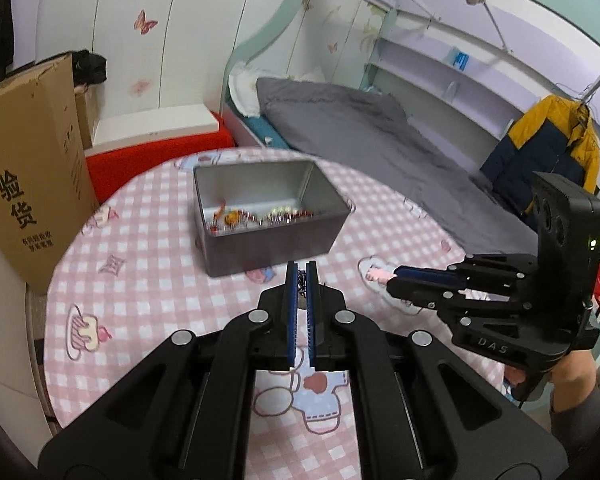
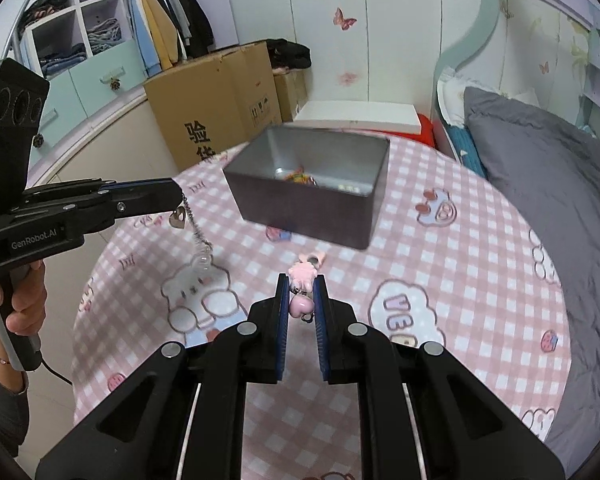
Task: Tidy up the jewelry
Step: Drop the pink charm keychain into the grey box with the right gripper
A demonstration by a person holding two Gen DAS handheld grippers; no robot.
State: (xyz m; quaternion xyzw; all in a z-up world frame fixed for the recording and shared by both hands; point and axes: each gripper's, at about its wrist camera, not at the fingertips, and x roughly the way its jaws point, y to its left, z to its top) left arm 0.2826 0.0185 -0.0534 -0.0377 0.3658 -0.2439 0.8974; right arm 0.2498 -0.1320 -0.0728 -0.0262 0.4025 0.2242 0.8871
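Pink heart charm between right tongs; silver heart chain from left tongs.

Butterfly-papered wall, grey-quilted bed, cardboard box, open wardrobe

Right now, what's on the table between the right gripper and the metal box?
In the right wrist view, only bare pink checked tablecloth lies between the right gripper, shut on a pink charm, and the metal box.

R tool clamps pink charm above checked surface. L tool dangles chain w/ heart pendant. Grey tin beyond.
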